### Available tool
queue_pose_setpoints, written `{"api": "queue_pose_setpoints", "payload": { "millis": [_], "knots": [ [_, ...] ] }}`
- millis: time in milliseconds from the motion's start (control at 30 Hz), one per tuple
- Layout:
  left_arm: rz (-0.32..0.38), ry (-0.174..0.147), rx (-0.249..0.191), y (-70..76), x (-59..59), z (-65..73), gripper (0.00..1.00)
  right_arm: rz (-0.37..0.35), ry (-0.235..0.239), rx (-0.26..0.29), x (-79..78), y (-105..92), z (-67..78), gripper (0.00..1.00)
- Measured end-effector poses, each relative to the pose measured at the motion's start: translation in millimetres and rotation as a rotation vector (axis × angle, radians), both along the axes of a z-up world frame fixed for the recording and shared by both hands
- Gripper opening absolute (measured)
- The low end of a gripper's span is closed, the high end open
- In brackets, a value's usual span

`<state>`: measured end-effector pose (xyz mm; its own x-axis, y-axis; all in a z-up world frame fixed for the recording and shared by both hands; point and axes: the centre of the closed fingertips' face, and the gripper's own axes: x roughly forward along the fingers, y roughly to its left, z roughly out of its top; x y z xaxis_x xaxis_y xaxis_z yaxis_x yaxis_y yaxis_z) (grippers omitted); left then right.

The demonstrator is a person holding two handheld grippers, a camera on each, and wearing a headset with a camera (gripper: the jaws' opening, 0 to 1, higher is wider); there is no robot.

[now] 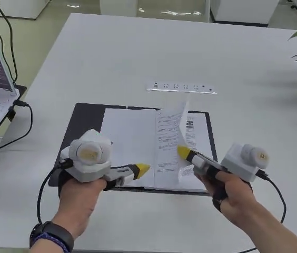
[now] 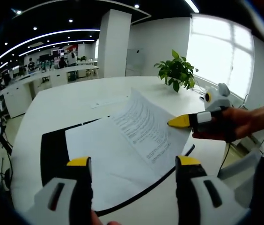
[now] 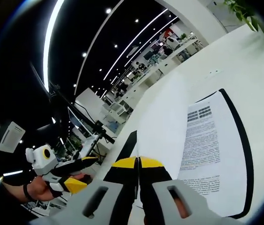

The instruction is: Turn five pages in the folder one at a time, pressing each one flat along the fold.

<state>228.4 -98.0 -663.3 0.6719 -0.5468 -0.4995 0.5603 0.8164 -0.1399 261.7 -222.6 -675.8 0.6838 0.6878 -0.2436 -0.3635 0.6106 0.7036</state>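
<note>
the folder [image 1: 82, 126] lies open on the white worktop [image 1: 138, 52], close in front of the person. the right gripper [image 1: 184, 153] has its jaws pressed together on the lower edge of one page [image 1: 168, 139] and holds it raised off the right-hand side, near the fold. the left gripper [image 2: 134, 161] hovers by the folder's near edge — jaws spread wide, gripping nothing.

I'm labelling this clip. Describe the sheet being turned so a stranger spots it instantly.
On the white table lies an open black folder. The page rises from its middle fold, pinched by the right gripper; unlike the flat sheets beside it, it stands up and curls.
</note>
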Motion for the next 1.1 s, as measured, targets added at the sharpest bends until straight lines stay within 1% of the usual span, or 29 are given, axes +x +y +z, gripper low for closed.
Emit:
{"api": "queue_pose_setpoints", "payload": {
  "millis": [133,200,367,433,500,867,1100],
  "knots": [
    [0.018,-0.013,0.005,17.2,-1.9,4.1,0.74,0.011,-0.008,0.008,1.9,17.2,6.1,0.0],
    [0.022,-0.015,0.012,23.7,-2.8,3.3,0.74,0.024,-0.015,0.006,2.1,27.0,9.0,0.0],
    [0.038,-0.017,0.009,41.5,-7.5,4.5,0.74,0.059,-0.022,-0.002,1.8,47.6,9.1,0.0],
    [0.037,-0.019,0.013,46.0,-9.3,5.8,0.75,0.067,-0.022,-0.003,0.6,54.0,9.0,0.0],
    [0.04,-0.023,0.016,54.4,-10.0,6.6,0.75,0.08,-0.021,-0.006,-0.9,61.9,8.3,0.0],
    [0.056,-0.037,0.026,85.3,-13.7,11.1,0.75,0.134,-0.009,-0.014,-6.2,100.2,4.3,0.0],
    [0.064,-0.048,0.029,97.3,-16.1,12.0,0.75,0.171,-0.002,-0.022,-8.6,119.3,0.2,0.0]
  ]
}}
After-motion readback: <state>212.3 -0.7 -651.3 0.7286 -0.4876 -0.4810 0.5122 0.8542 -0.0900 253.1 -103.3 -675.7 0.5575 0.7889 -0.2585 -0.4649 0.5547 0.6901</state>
